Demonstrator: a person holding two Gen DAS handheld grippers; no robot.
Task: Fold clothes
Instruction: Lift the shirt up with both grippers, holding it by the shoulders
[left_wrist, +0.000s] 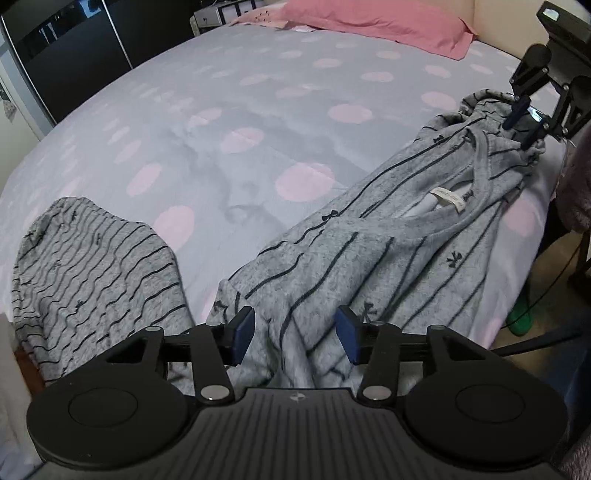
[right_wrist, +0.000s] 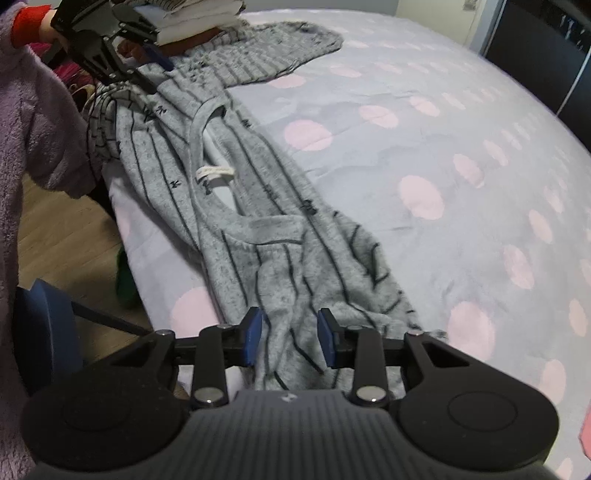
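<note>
A grey striped top (left_wrist: 388, 236) with small bow prints lies stretched along the near edge of the bed; its neckline and white label (left_wrist: 448, 197) face up. My left gripper (left_wrist: 294, 334) is open, with bunched fabric of one end between its blue pads. My right gripper (left_wrist: 522, 123) is at the other end, fingers around the fabric there. In the right wrist view the top (right_wrist: 266, 206) runs away from my open right gripper (right_wrist: 290, 338), and the left gripper (right_wrist: 147, 70) shows at the far end. A sleeve (left_wrist: 92, 269) spreads to the left.
The bed (left_wrist: 240, 122) has a lilac sheet with pink dots. A pink pillow (left_wrist: 376, 22) lies at the head. A stack of folded clothes (right_wrist: 199, 18) sits at the bed's corner. Wooden floor (right_wrist: 62, 236) and a purple fleece sleeve (right_wrist: 33, 122) are beside the bed.
</note>
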